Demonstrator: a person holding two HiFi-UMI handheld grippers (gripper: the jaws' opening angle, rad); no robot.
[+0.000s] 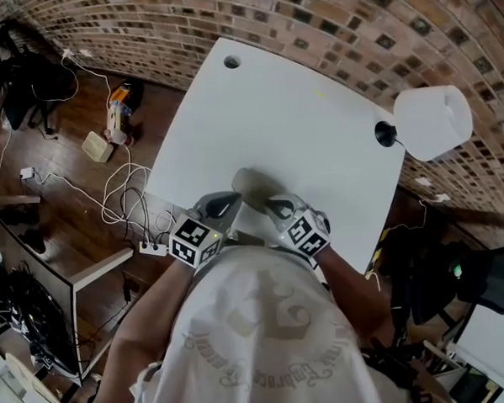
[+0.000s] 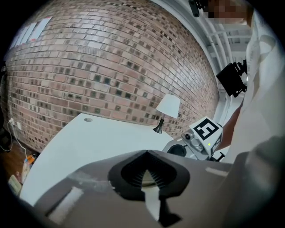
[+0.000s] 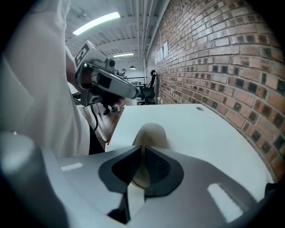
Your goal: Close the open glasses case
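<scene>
Pale shirt cloth [image 1: 259,339] fills the bottom of the head view, and just beyond it both tools point forward and down over the white table [image 1: 307,118]. Seen along its own jaws, the left gripper [image 2: 146,152] is closed, its dark ribbed pads meeting at the tips with nothing clamped between them; only a sliver of table and a pale curved edge show through the hollow behind the tips. On the right gripper [image 3: 142,147] the jaws are drawn together to a thin slit. Its tips sit right at the near end of the glasses case [image 3: 150,133], but whether they pinch the case's edge or merely lie against it cannot be made out. From above, the case lies on the table between the two tools, just ahead of the right tips and just beside the left ones. It is a tan, oblong, round-backed shell that reads as one smooth lump. No view shows a gaping lid, its seam is hidden behind the jaws, and nothing of its inside can be seen. Well beyond the right gripper and off to its right, a white-shaded lamp [image 1: 431,120] stands at the table's edge. Loose cables [image 1: 125,195] lie on the wooden floor to the left of the left gripper.
</scene>
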